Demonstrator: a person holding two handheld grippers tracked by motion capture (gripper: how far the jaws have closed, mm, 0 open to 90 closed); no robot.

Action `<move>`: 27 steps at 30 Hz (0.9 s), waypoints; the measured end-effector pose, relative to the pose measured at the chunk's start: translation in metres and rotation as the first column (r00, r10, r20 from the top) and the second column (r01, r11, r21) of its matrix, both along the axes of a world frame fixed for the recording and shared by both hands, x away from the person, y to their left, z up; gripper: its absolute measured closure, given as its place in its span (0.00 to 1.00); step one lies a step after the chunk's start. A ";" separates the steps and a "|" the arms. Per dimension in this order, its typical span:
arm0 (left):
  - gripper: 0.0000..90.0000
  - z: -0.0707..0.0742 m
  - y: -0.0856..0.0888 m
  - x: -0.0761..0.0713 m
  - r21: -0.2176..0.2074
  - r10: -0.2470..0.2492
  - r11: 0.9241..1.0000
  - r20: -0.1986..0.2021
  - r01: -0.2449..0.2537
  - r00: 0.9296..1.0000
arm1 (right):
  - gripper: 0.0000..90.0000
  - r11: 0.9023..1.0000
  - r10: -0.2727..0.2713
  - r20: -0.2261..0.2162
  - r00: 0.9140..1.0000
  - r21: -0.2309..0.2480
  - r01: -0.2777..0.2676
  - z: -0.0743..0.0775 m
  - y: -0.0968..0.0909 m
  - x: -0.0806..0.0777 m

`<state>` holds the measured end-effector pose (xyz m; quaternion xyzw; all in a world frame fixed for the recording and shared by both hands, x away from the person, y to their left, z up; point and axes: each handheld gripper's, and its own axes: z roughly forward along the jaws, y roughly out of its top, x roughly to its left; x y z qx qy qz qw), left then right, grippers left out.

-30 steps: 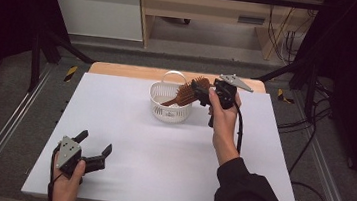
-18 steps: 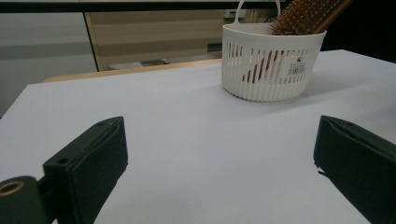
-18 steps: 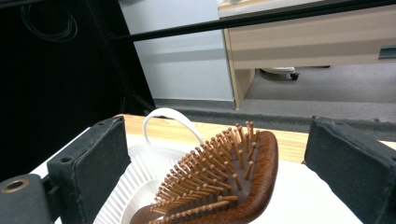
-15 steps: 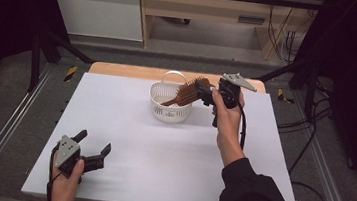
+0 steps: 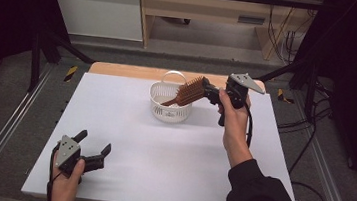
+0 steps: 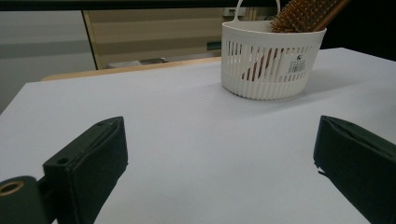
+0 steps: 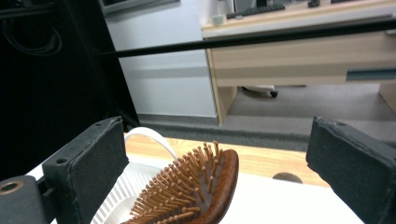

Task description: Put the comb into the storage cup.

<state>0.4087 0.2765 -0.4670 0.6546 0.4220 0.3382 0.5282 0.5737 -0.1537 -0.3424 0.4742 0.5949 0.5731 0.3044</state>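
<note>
I have the right claw raised beside the white basket, and its jaws have just been opening; they now stand wide apart with nothing pressed between the pads. The wooden hairbrush sits just ahead of the jaws and a little below them, head up and tilted, its handle end down inside the basket. In the right gripper view I see the brush lying between the two jaws without touching either, bristles facing the left one, with the basket rim behind it. My left claw rests low on the white table, jaws spread and holding nothing; the basket stands well ahead of it, toward its right jaw.
</note>
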 end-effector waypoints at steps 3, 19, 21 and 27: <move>0.03 0.000 0.001 0.000 -0.004 -0.009 1.000 0.004 0.009 1.000 | 0.04 1.000 0.016 0.021 1.000 0.003 -0.017 0.004 -0.004 -0.003; 0.01 0.002 0.000 -0.003 -0.008 -0.078 0.997 0.047 0.078 0.996 | 0.03 0.999 0.039 0.100 0.994 -0.033 -0.036 0.018 -0.044 -0.034; 0.01 0.003 -0.001 -0.003 -0.013 -0.079 0.997 0.053 0.080 0.995 | 0.03 0.999 0.042 0.103 0.994 -0.028 -0.039 0.020 -0.049 -0.038; 0.01 0.003 0.001 -0.006 -0.007 -0.078 0.997 0.057 0.078 0.995 | 0.03 0.999 0.045 0.114 0.992 -0.021 -0.043 0.026 -0.063 -0.046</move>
